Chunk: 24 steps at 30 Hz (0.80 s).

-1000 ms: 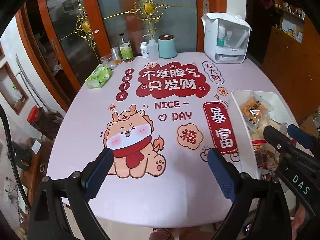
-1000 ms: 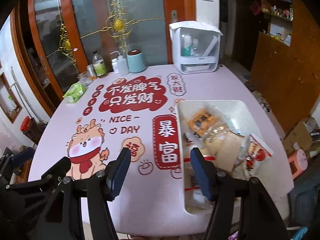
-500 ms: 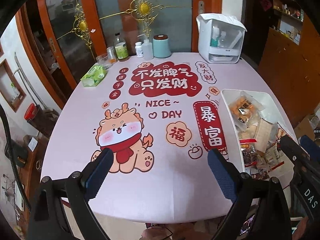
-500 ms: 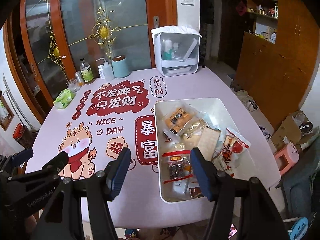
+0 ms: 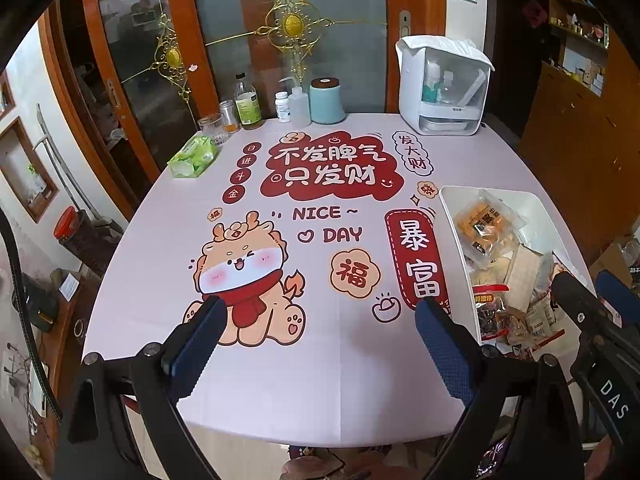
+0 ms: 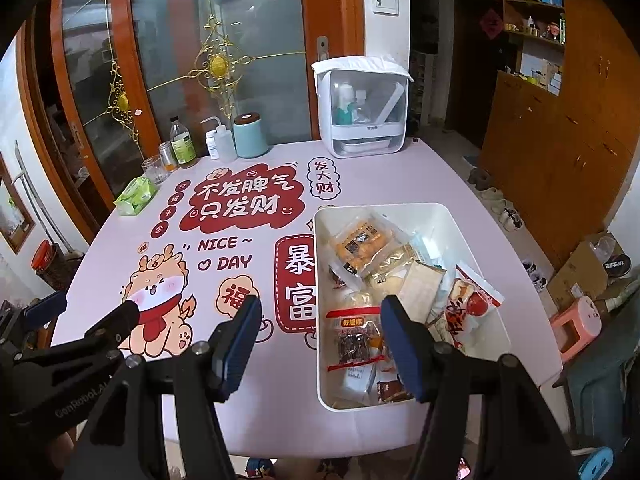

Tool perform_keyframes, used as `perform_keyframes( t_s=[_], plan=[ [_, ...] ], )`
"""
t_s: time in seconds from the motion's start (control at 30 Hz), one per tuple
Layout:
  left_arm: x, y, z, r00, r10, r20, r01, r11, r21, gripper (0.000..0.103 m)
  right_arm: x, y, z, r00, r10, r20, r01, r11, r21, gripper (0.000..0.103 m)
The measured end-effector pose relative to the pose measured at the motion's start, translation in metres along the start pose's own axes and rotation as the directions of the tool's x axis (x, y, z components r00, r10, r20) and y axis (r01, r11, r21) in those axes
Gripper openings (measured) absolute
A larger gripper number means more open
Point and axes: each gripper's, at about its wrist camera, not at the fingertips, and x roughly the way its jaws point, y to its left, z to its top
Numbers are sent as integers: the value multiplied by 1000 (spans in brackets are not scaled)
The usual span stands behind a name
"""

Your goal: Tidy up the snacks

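Both sets of jaws wide open, empty: left gripper (image 5: 316, 344), right gripper (image 6: 320, 340). Snack packets (image 6: 360, 248) in white bin (image 6: 480, 248), lower right of frame, on bench (image 6: 420, 176). Likely light, crinkly, slippery, crushable; pinch a sealed edge.

One white bin (image 6: 460, 216) of snack packets, one green tissue pack (image 6: 136, 196), one teal canister (image 6: 250, 136), two grippers.
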Motion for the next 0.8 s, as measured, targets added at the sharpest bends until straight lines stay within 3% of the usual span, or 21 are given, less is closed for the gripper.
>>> perform_keyframes(
  t_s=[0.8],
  plan=[
    [4,-24,-2,999,-31,-11,32,999,27,95,6,-21,-8,999,-19,-25,20,999,30,63]
  ],
)
